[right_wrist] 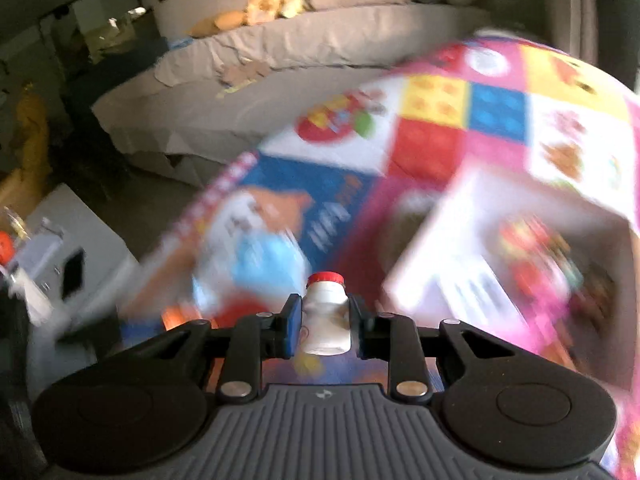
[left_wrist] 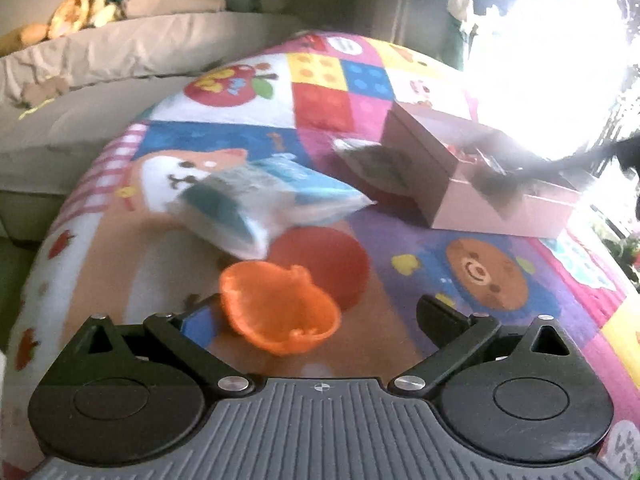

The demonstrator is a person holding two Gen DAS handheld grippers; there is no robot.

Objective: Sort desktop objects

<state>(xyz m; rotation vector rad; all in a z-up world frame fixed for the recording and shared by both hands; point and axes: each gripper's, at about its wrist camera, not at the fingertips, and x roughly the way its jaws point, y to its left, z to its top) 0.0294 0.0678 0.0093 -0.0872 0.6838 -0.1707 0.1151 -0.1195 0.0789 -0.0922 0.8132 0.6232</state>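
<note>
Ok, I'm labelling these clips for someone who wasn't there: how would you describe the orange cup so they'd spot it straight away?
Start at the colourful cartoon play mat, then find the pink box on it. Nearer than the blue-and-white packet, just ahead of the left gripper, lies the orange cup, tipped on its side. Its translucent, wavy rim separates it from the plain red round piece right behind it.

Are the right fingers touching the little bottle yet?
Touching. The right wrist view shows both fingers pressed against the sides of the red-capped bottle, no gap either side.
</note>
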